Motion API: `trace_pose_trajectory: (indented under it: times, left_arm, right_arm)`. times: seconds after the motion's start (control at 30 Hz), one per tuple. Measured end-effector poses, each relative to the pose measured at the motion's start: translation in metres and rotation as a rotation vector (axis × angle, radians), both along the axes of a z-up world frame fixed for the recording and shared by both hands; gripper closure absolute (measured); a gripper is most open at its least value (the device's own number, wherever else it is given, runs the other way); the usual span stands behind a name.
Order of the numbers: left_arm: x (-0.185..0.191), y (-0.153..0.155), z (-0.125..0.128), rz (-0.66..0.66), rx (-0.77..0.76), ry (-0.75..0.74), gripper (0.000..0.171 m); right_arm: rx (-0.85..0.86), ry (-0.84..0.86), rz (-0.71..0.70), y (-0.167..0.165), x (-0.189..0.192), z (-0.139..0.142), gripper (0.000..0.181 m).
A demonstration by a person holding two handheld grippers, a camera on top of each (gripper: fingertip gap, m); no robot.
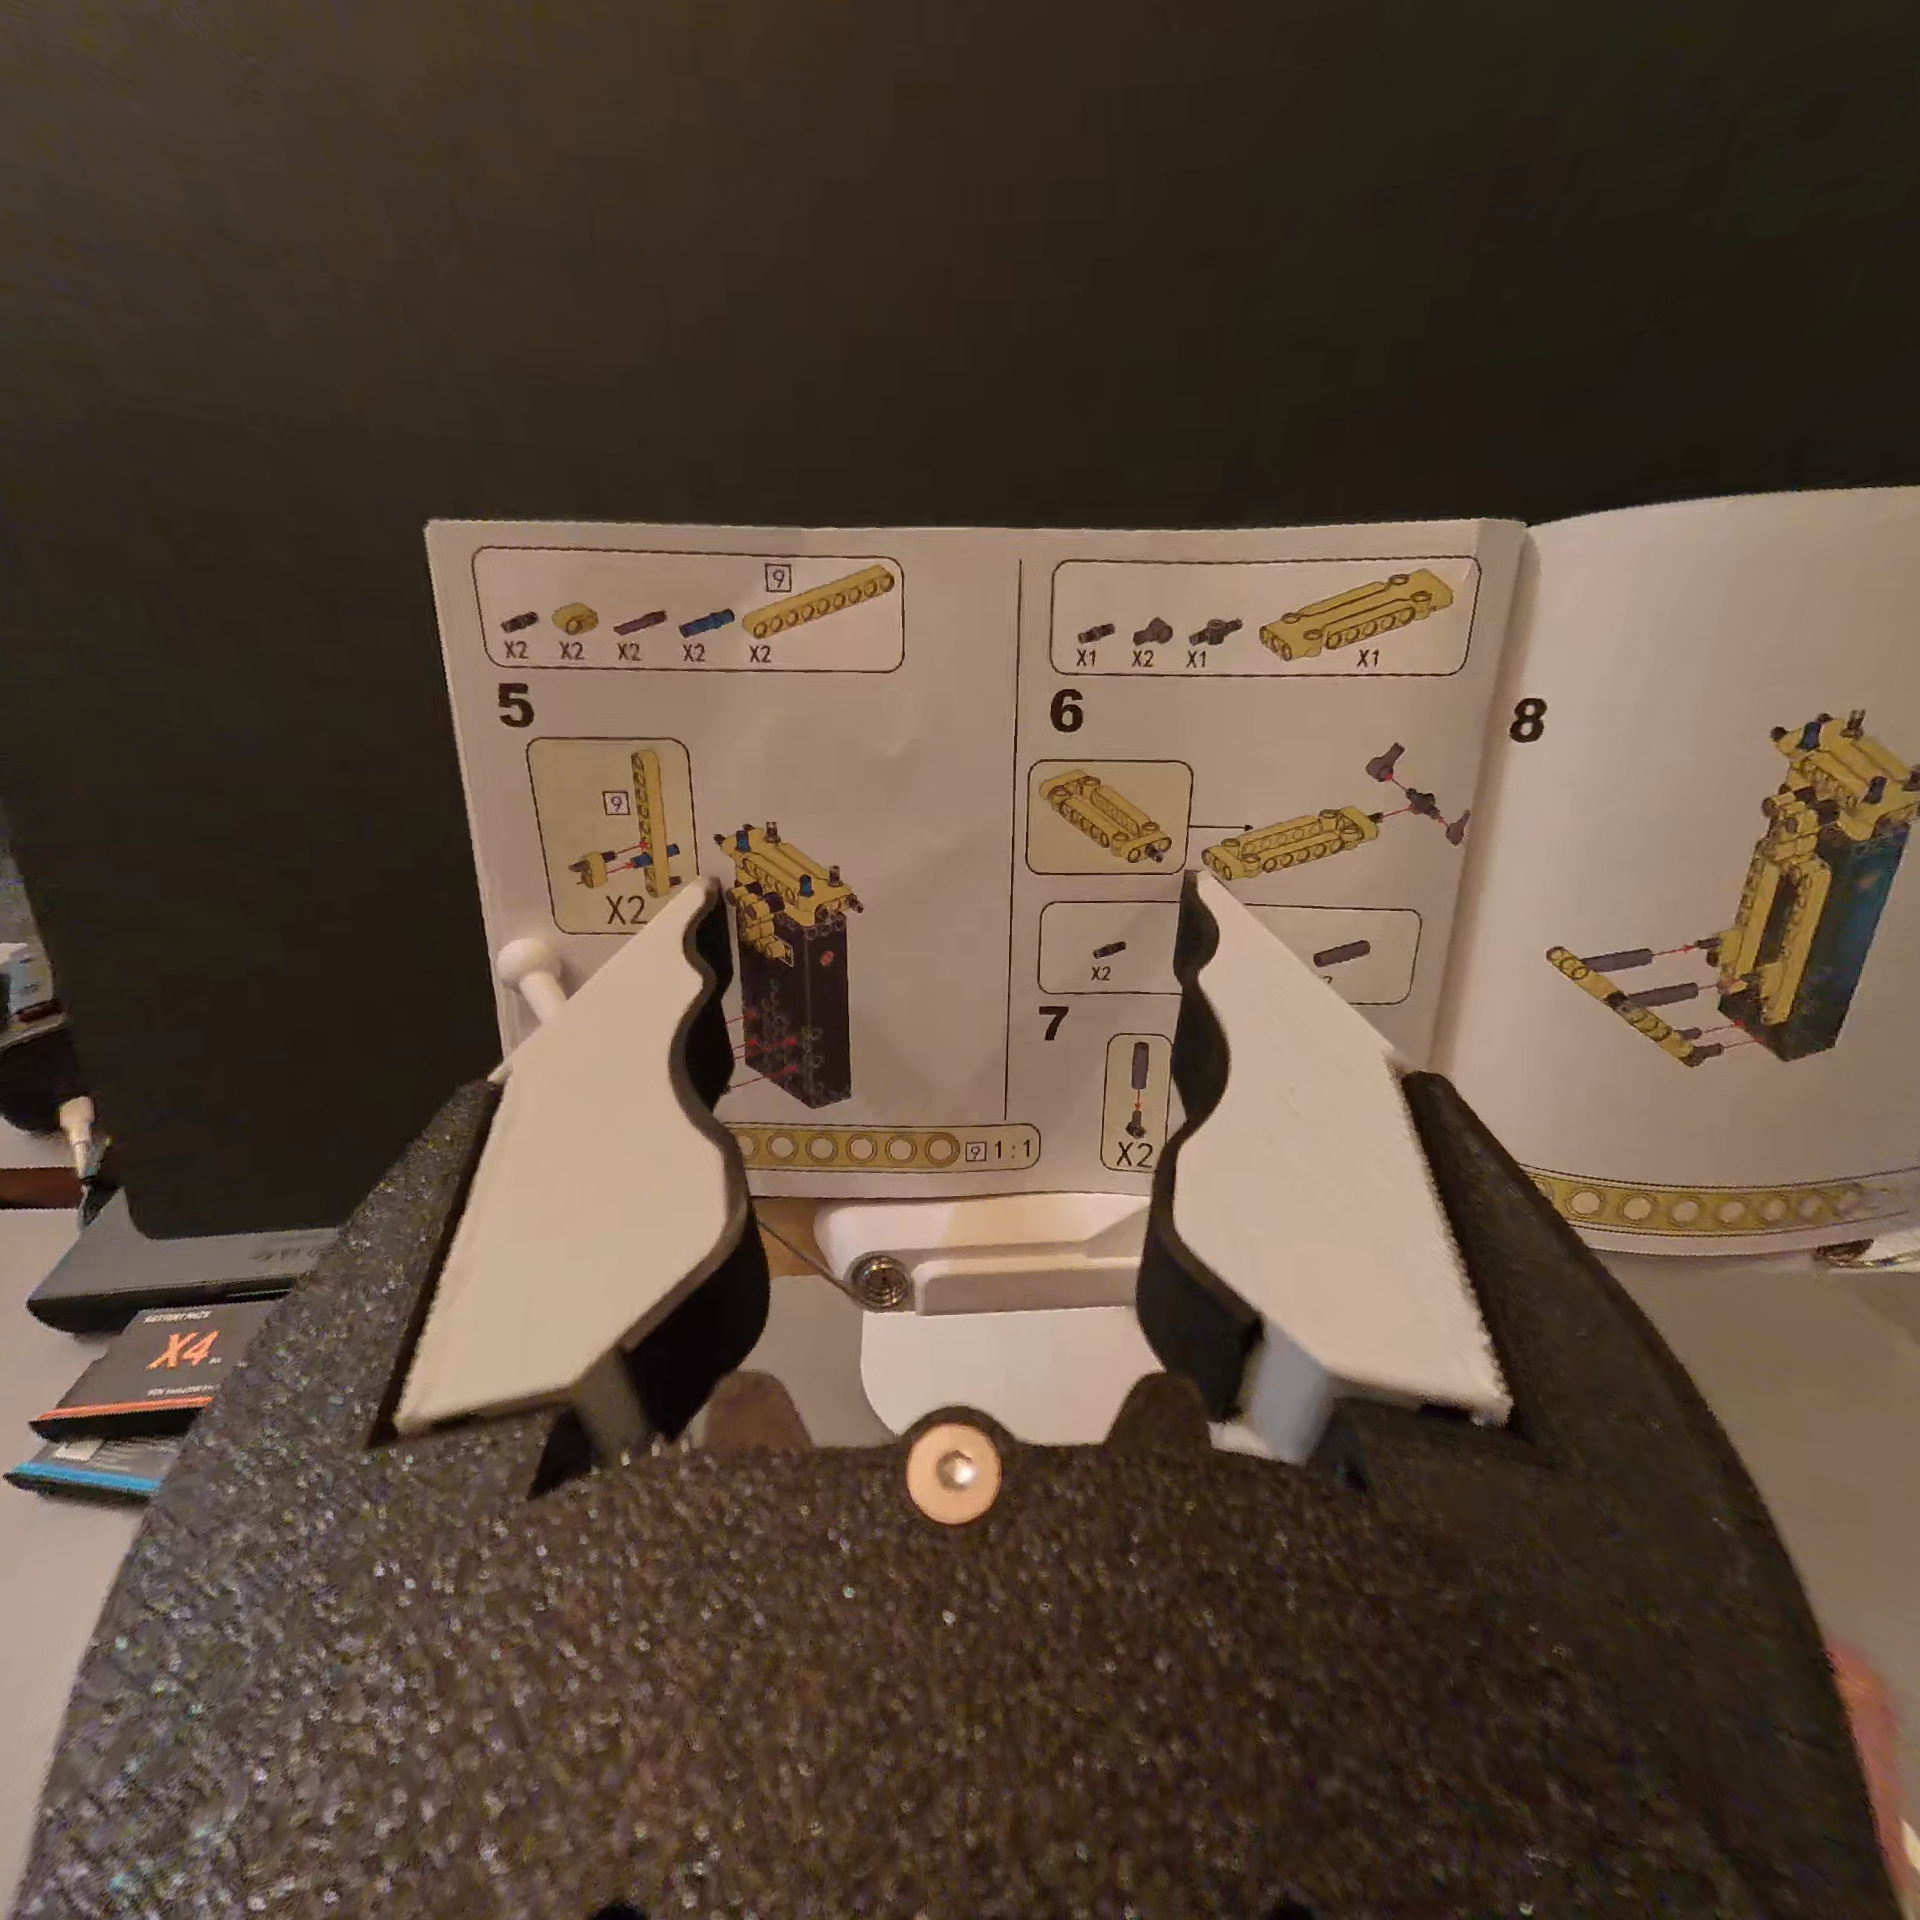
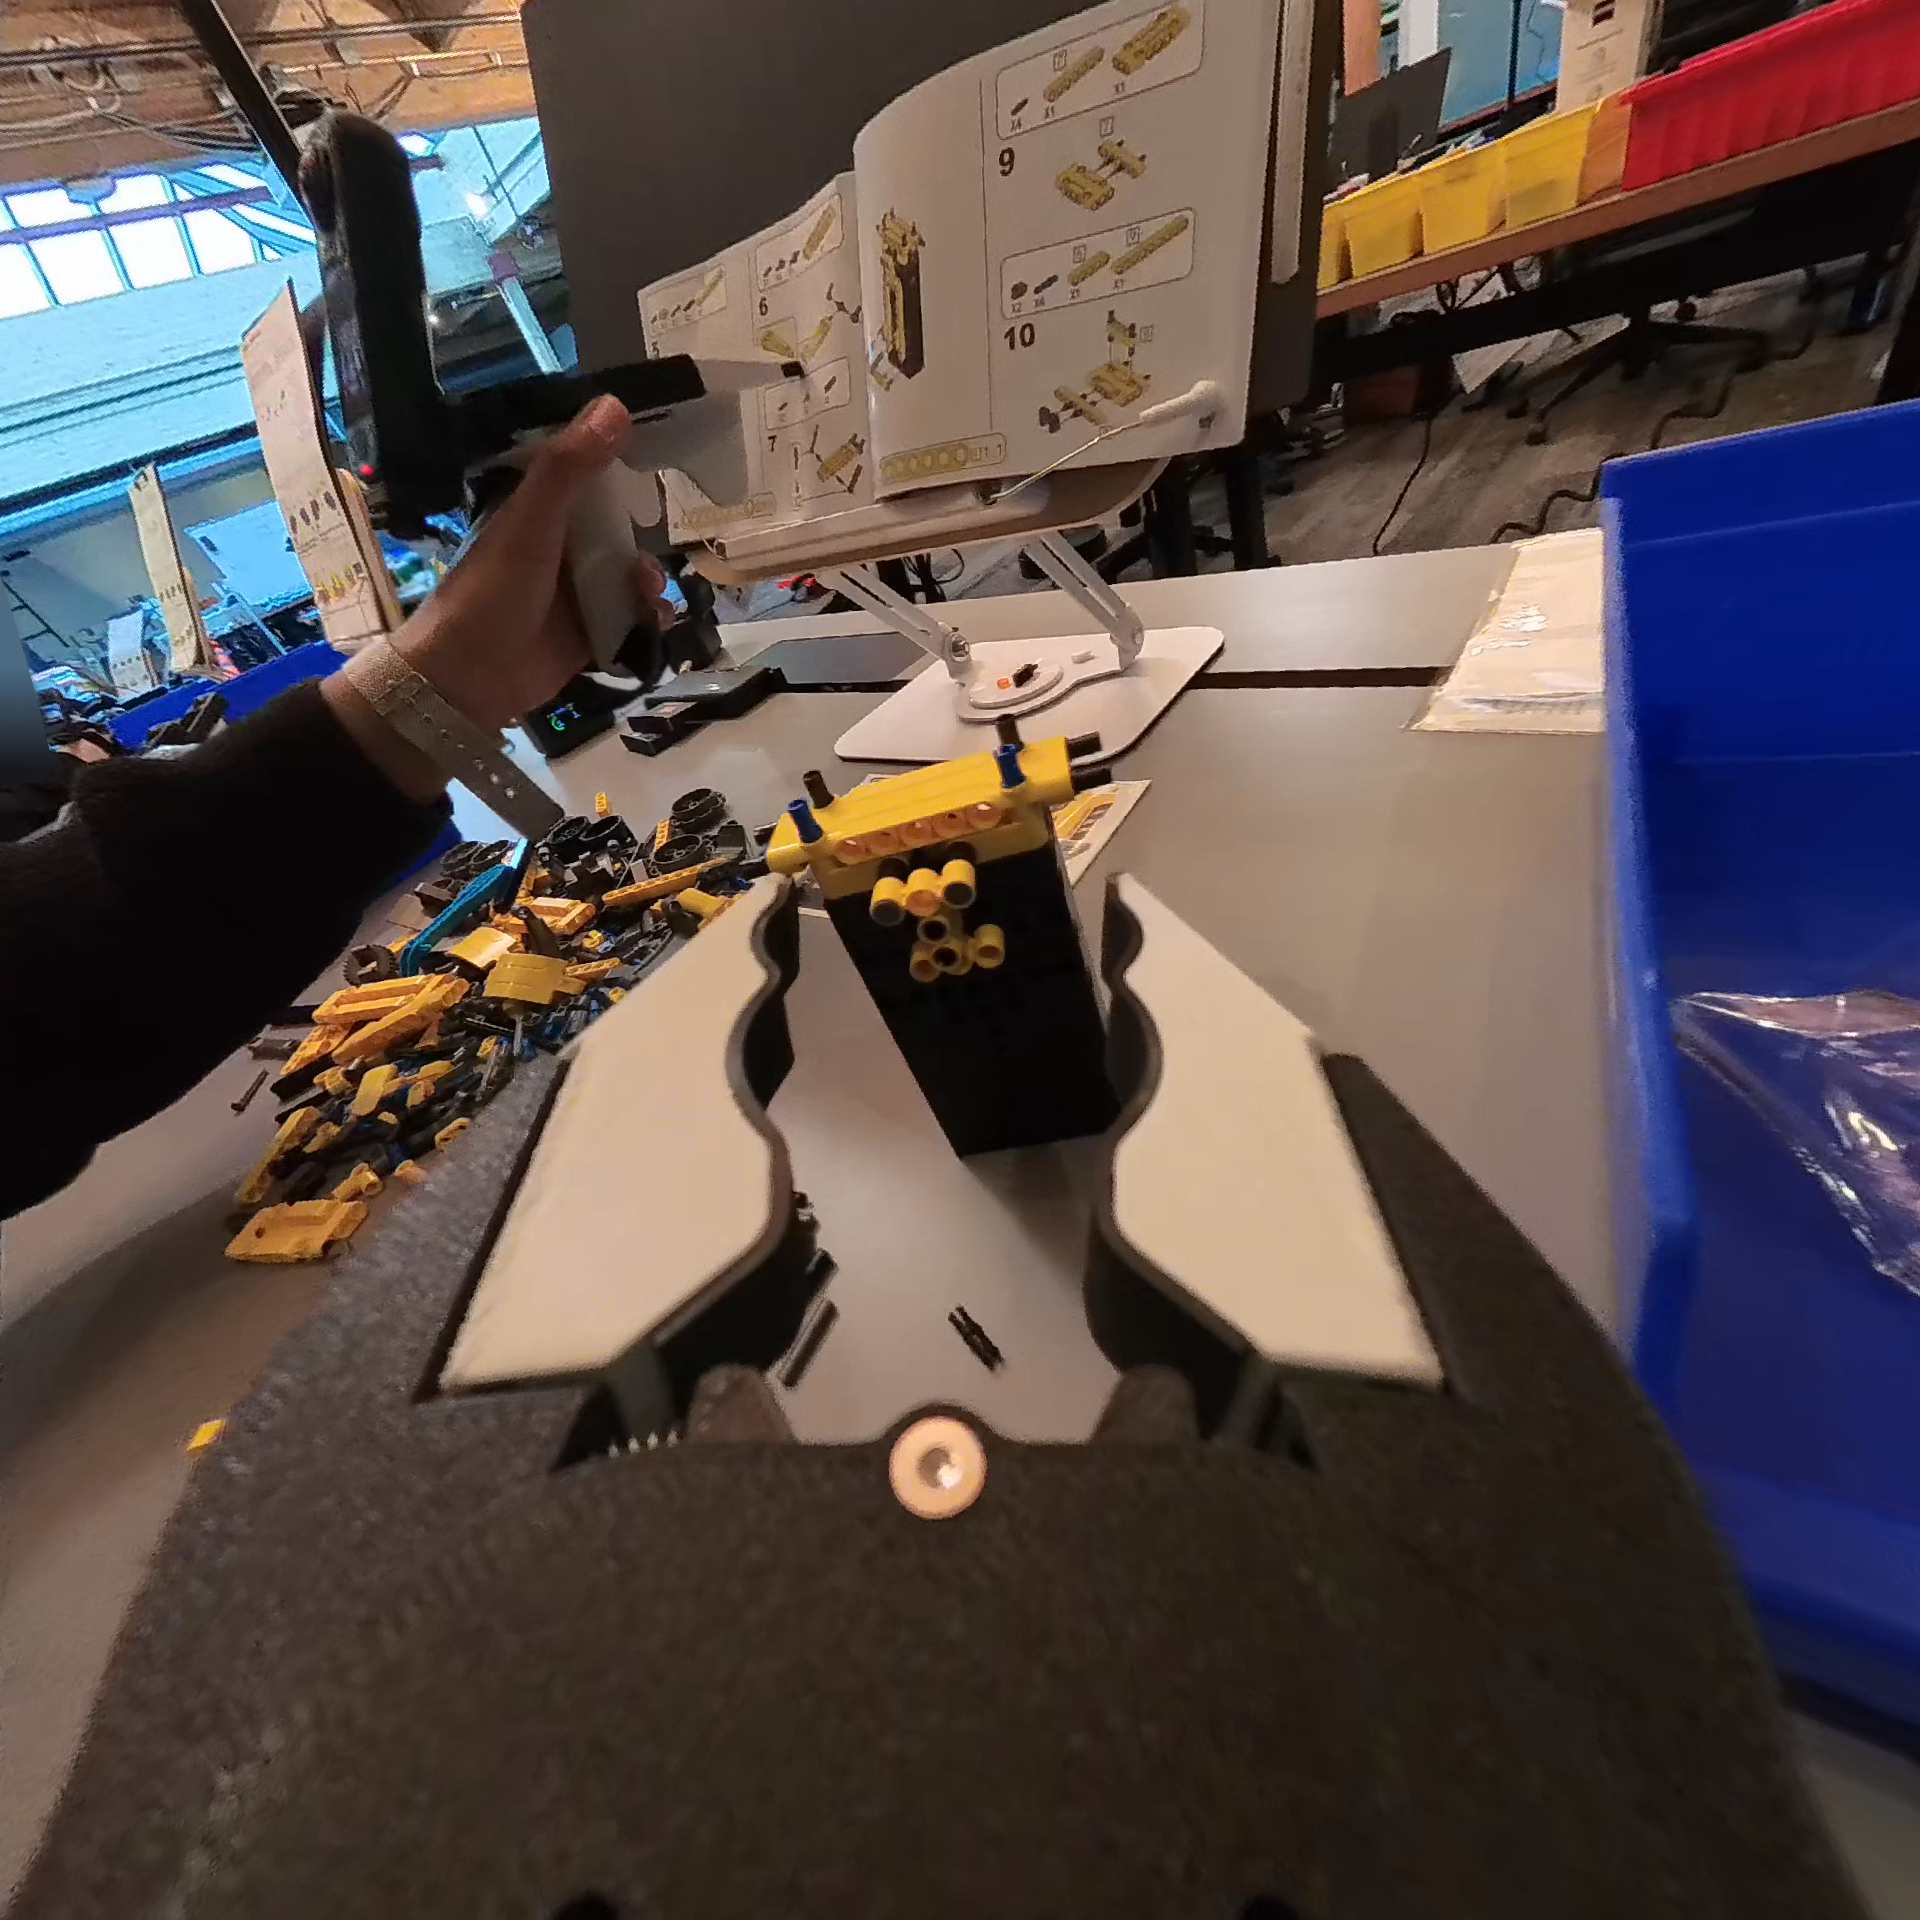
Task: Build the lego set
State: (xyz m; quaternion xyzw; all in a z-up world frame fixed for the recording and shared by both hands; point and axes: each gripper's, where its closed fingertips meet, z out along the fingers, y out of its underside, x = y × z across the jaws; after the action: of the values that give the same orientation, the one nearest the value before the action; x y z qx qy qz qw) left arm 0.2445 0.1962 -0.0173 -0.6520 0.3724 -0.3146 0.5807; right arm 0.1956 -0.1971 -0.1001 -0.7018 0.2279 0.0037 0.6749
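Observation:
My left gripper point(image 1: 951, 894) is open and empty. It is raised and points at an open instruction booklet point(image 1: 935, 727) propped on a white stand point(image 1: 997, 1268). In the right wrist view a hand point(image 2: 520, 603) holds this gripper point(image 2: 800, 369) up against the booklet point(image 2: 1091, 260). My right gripper point(image 2: 948, 883) is open. A black block assembly with a yellow beam top and blue pins point(image 2: 966, 987) stands on the grey table point(image 2: 1299, 883) between its fingers. The right finger point(image 2: 1205, 1091) is close to the block's base; there is a gap on the left side.
A pile of loose yellow, black and blue parts point(image 2: 468, 987) lies to the left. A blue bin point(image 2: 1766, 935) with a clear bag stands close on the right. A small black pin point(image 2: 975, 1338) lies under the gripper. Small boxes point(image 1: 156, 1361) sit left of the stand. The gap from one gripper's tips to the other's is roughly 40 centimeters.

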Motion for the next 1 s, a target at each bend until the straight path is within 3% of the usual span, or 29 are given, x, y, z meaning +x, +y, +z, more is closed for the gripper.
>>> trace_pose_trajectory:
  times: [0.2, 0.63, 0.67, 0.73, 0.87, 0.9, 1.0]
  left_arm:
    - [0.003, 0.002, -0.002, -0.056, -0.074, 0.059, 0.094]
    - [0.013, -0.018, -0.007, -0.186, -0.100, 0.041, 0.168]
    - [0.012, -0.018, -0.006, -0.183, -0.111, 0.031, 0.168]
    - [0.007, -0.017, -0.003, -0.167, -0.133, 0.001, 0.161]
    - [-0.006, -0.002, 0.006, -0.134, -0.075, -0.081, 0.071]
    - [-0.007, 0.003, 0.005, -0.129, -0.088, -0.090, 0.064]
    - [0.000, 0.012, -0.009, -0.145, -0.159, -0.074, 0.062]
  right_arm:
    - [0.013, 0.015, 0.001, -0.002, 0.001, 0.001, 0.124]
    - [0.018, 0.034, 0.011, -0.002, 0.002, -0.001, 0.124]
    - [0.019, 0.035, 0.011, -0.002, 0.002, -0.001, 0.124]
    - [0.024, 0.040, 0.011, -0.002, 0.002, -0.001, 0.125]
    - [0.041, 0.051, 0.015, -0.004, 0.002, 0.001, 0.125]
    - [0.046, 0.055, 0.018, -0.004, 0.002, 0.002, 0.125]
    - [0.057, 0.068, 0.028, -0.004, 0.001, 0.002, 0.125]
